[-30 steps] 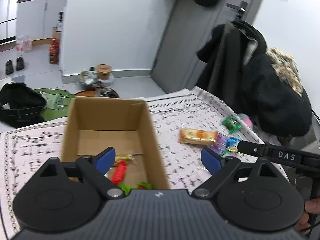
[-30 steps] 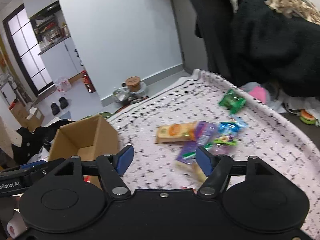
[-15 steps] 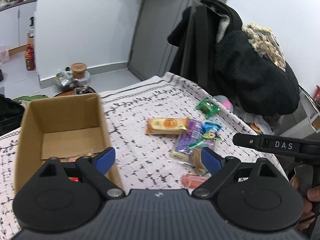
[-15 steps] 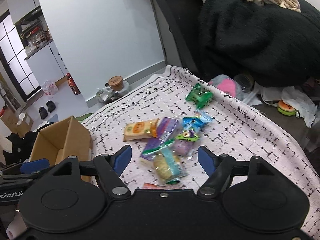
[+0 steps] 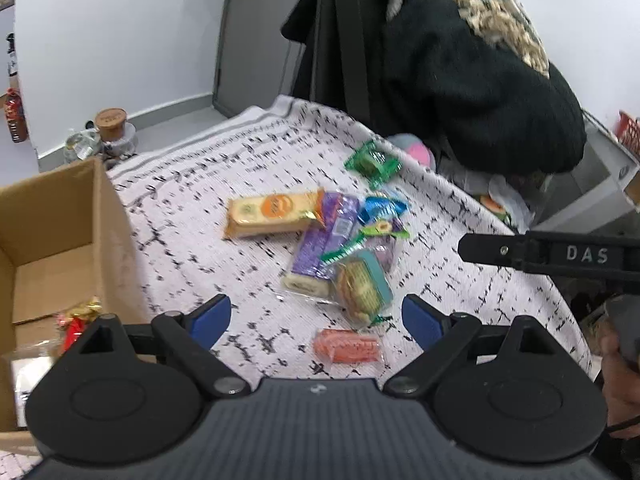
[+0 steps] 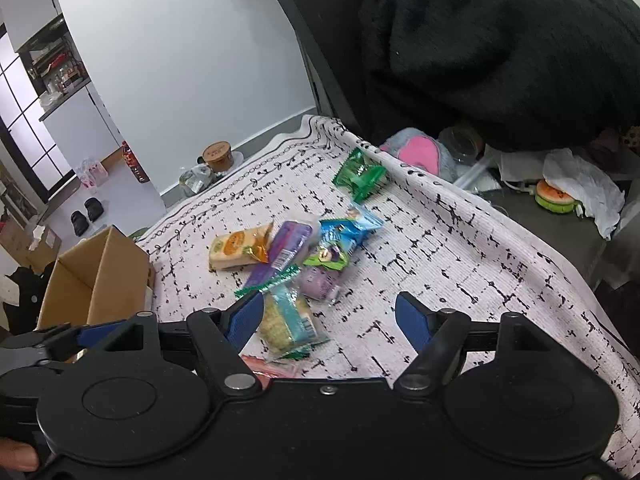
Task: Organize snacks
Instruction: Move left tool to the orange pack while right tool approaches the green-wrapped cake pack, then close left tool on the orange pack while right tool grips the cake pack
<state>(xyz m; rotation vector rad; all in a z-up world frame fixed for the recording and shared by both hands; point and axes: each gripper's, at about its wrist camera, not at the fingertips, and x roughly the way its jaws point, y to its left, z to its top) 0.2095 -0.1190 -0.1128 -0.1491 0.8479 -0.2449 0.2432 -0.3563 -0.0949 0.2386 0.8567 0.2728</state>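
Both tools, my left tool (image 5: pixel 316 316) and right tool (image 6: pixel 330 318), hung wide open and empty above the snack pile (image 5: pixel 340 248), right of the cardboard box (image 5: pixel 60 216).

Right claw (image 6: pixel 328 318) open, empty, lower centre; snack pile (image 6: pixel 292 264) mid-frame on bench (image 6: pixel 460 240); cardboard box (image 6: pixel 96 280) left.

Matt cardboard box (image 5: pixel 60 216), glossy plastic wrappers (image 5: pixel 324 248)

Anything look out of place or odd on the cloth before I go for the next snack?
Nothing damaged or spilled. The snack pile lies jumbled, packets overlapping at angles. One green packet sits apart near the cloth's far edge, and a pink-orange packet lies alone nearest the camera.
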